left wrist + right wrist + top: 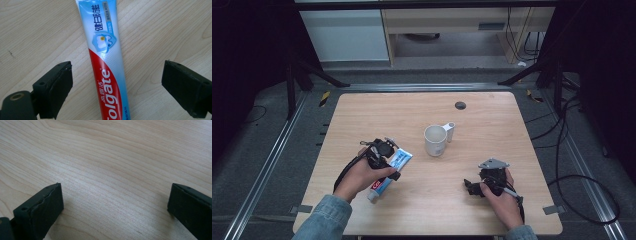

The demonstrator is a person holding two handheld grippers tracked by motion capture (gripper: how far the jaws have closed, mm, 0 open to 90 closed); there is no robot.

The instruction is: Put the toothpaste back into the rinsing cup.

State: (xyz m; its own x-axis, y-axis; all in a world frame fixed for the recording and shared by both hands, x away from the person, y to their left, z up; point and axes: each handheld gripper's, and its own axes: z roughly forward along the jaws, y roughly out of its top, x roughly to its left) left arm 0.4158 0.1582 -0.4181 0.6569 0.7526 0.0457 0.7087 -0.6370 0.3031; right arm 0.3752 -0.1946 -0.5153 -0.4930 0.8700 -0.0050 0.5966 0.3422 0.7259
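Note:
A red, white and blue Colgate toothpaste tube (106,62) lies flat on the wooden table (422,205), its white cap toward the person. In the high view the tube (399,161) sits at front left under the hand holding my left gripper (384,159). In the left gripper view that gripper (117,66) is open, one jaw on each side of the tube and neither touching it. My right gripper (469,188) rests at front right, pointing left. In its own view it (115,187) is open over bare wood with nothing between the jaws.
A white mug (435,140) with its handle at the upper right stands upright near the table's middle. A small black round grommet (460,105) is set in the far part of the tabletop. Cables and frame legs lie on the floor around the table.

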